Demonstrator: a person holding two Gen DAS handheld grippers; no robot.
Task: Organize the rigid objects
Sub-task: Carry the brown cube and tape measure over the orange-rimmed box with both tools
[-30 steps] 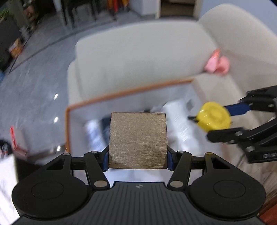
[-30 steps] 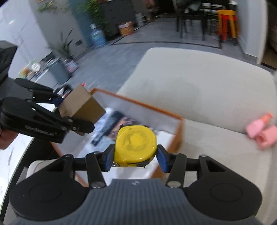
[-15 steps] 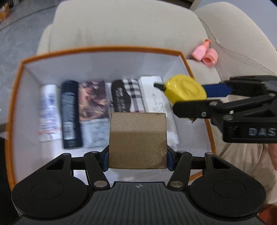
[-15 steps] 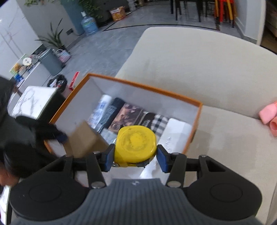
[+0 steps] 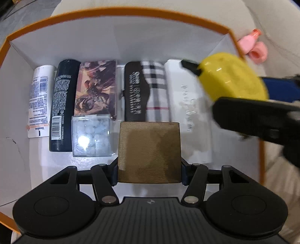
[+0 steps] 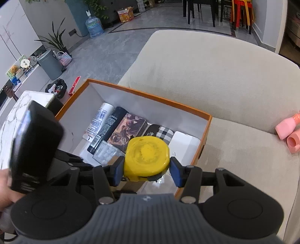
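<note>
My left gripper is shut on a brown square box, held low inside the orange-rimmed white box, in front of the row of items. My right gripper is shut on a yellow tape measure, held over the box's right part above a white case. The tape measure also shows in the left wrist view. In the box lie a white tube, a black bottle, a picture box, a clear case and a plaid case.
The box sits on a beige sofa. A pink bottle and its cap lie on the seat to the right. A marble side table stands left of the box, with floor and a bin beyond.
Both grippers have moved from above the sofa down over and into the box. The left gripper has dropped lower with the brown box; the right came in over the white case.
</note>
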